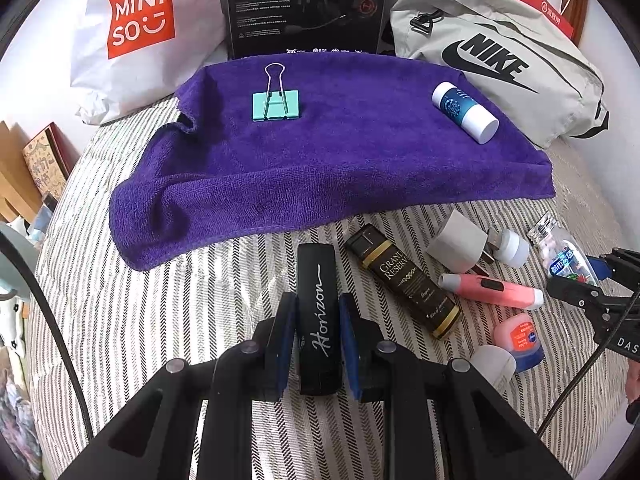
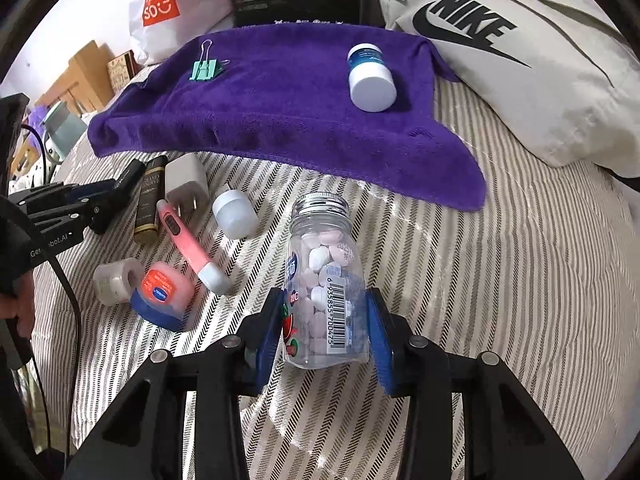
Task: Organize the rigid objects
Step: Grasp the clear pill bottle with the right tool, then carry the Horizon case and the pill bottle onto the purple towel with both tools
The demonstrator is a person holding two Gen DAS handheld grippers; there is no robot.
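Sorting seems to run from the loose pile on the striped bed (image 1: 160, 320) onto the purple towel (image 1: 340, 152), which fills the upper middle of both frames. A teal binder clip (image 1: 276, 104) and a blue-and-white bottle (image 1: 466, 112) already lie on it, well apart, so I read the towel as the collection spot.

My left tool (image 1: 318, 336) is closed on the black Horizon case (image 1: 318, 312), its blue pads pressing both long sides, with the case pointing toward the towel at lower centre. My right tool (image 2: 326, 320) brackets the clear candy jar (image 2: 326, 280) low on its body; the pads sit at its walls, though I cannot tell if they are truly clamping. The jar's metal lid faces the towel.

Left behind in the pile are the Grand Reserve bottle (image 1: 404, 280), white charger (image 1: 458, 246), pink thermometer (image 1: 492, 290) and Vaseline tub (image 1: 520, 340), close together.
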